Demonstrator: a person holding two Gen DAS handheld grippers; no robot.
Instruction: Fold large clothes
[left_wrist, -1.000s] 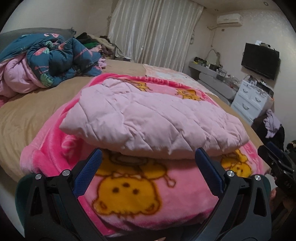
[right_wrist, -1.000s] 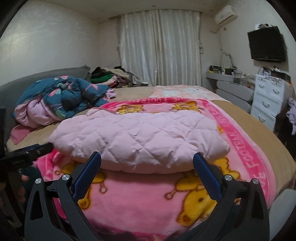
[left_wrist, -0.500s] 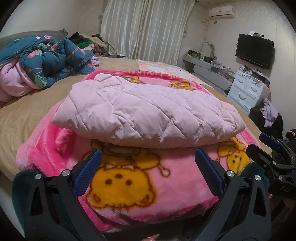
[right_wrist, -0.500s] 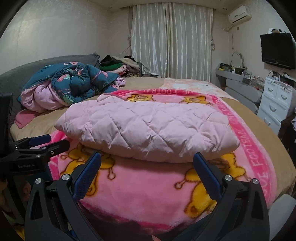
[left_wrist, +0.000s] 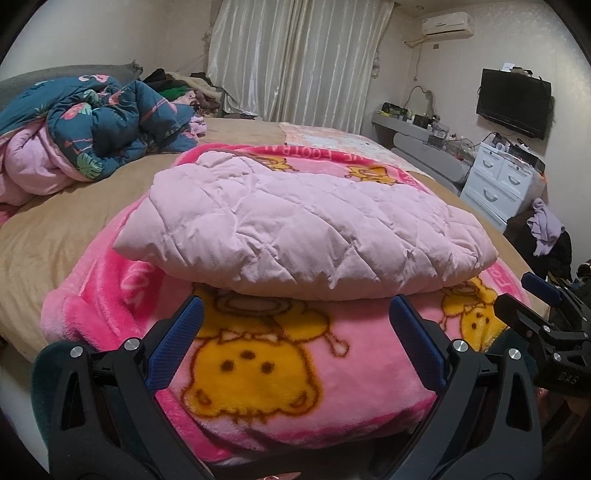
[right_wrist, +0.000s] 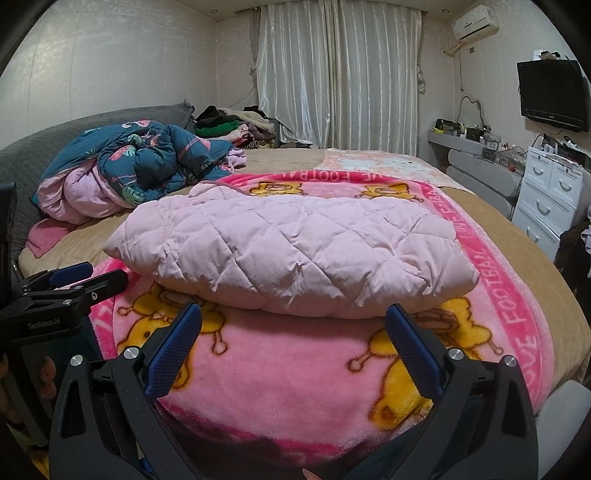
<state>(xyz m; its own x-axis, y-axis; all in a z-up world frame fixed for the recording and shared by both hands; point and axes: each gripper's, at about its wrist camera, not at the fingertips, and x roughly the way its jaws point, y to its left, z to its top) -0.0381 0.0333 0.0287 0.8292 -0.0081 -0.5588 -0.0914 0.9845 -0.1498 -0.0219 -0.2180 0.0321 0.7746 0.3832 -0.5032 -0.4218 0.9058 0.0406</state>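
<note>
Bed (right_wrist: 546, 266), wide, covered in a tan sheet: carries everything listed below.

Fleece blanket (right_wrist: 288, 369), bright pink with yellow cartoon figures and white lettering along its border: spread over the near part of the bed, its front edge draped over the bed's side.

Quilted padded garment (right_wrist: 295, 247), pale pink with diamond stitching: lies on the middle of the blanket, doubled into a thick, puffy oblong with a rounded fold along the near edge. In the left wrist view the same garment (left_wrist: 295, 236) is seen resting flat, touched by neither tool.

Heaped duvet (right_wrist: 140, 166), dark teal with flamingo print and pink lining: piled at the bed's far left, well apart from the garment.

Left gripper (left_wrist: 295, 339), black frame with blue pads: held off the blanket's front edge, jaws wide, nothing between them.

Right gripper (right_wrist: 295, 339), same make: likewise held short of the garment, jaws wide and empty.

Step in hand, as judged: the fold appears largely made, and both tools are held clear of it. Next move, if another fold is wanted: each end of the near edge would be pinched through all layers and carried across together, since the slippery padding is likely to spring open.
</note>
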